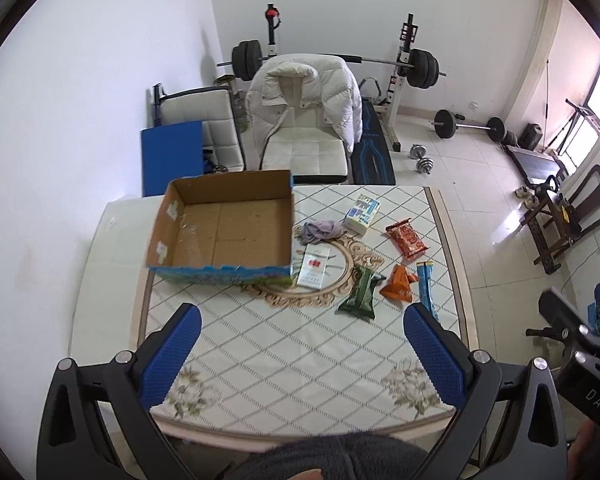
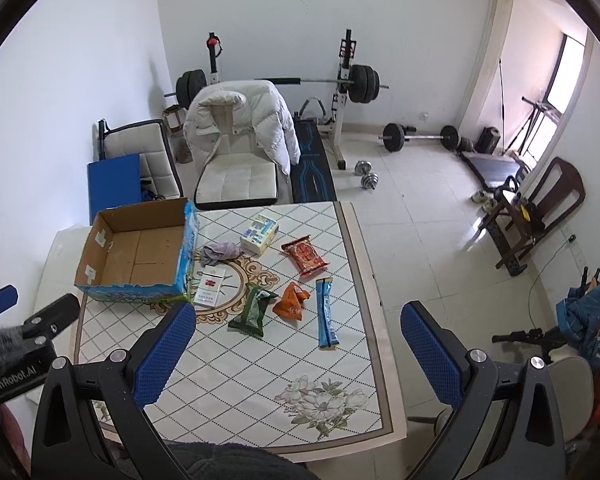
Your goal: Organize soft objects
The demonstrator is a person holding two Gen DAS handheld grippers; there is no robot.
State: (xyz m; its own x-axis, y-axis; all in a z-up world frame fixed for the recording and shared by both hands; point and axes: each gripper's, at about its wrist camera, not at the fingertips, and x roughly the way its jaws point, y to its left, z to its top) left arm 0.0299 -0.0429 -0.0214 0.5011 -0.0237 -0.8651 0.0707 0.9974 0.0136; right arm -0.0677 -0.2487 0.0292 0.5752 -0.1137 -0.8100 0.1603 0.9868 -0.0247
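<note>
Nothing packed yet: both our jaws released above the desk, next reaching the green pouch for the empty box.

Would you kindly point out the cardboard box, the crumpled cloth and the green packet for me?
cardboard box (image 1: pixel 228 236), left wrist view, on its bare inner floor.
crumpled cloth (image 1: pixel 322 230), left wrist view, on the middle of the bunched fabric.
green packet (image 2: pixel 253 312), right wrist view, on the centre of its wrapper.

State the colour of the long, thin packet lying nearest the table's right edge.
Light blue; the long packet shows best in the right wrist view.
</note>
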